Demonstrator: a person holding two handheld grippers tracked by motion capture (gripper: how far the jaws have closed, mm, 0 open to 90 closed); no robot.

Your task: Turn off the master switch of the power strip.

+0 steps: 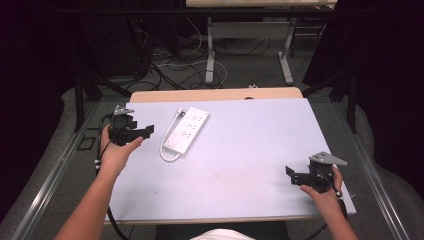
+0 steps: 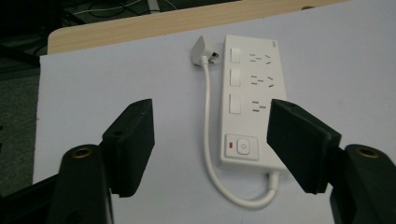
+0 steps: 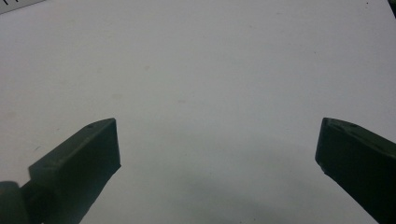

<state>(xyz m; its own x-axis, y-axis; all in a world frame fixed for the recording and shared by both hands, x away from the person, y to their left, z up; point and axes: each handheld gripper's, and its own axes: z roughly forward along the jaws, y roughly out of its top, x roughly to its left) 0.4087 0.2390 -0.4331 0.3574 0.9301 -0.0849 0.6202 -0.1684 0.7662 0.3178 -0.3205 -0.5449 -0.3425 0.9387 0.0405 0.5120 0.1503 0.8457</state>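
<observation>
A white power strip (image 1: 188, 128) lies at the left-centre of the pale table, its short white cable (image 1: 167, 150) looping back to a plug (image 1: 179, 112) beside its far end. In the left gripper view the power strip (image 2: 246, 112) has three sockets and a switch with a red light; its plug (image 2: 203, 50) rests unplugged. My left gripper (image 1: 148, 131) hovers just left of the strip, open and empty, and its black jaws frame the strip's switch end around the left gripper (image 2: 210, 140). My right gripper (image 1: 290, 174) is open over bare table at the front right, seen also as the right gripper (image 3: 217, 149).
The table's pale mat (image 1: 240, 165) stretches between both hands. Its wooden edge (image 1: 215, 94) shows at the back. Beyond it stand another table's legs (image 1: 210, 60) and loose cables on the floor (image 1: 175, 65). Dark curtains flank both sides.
</observation>
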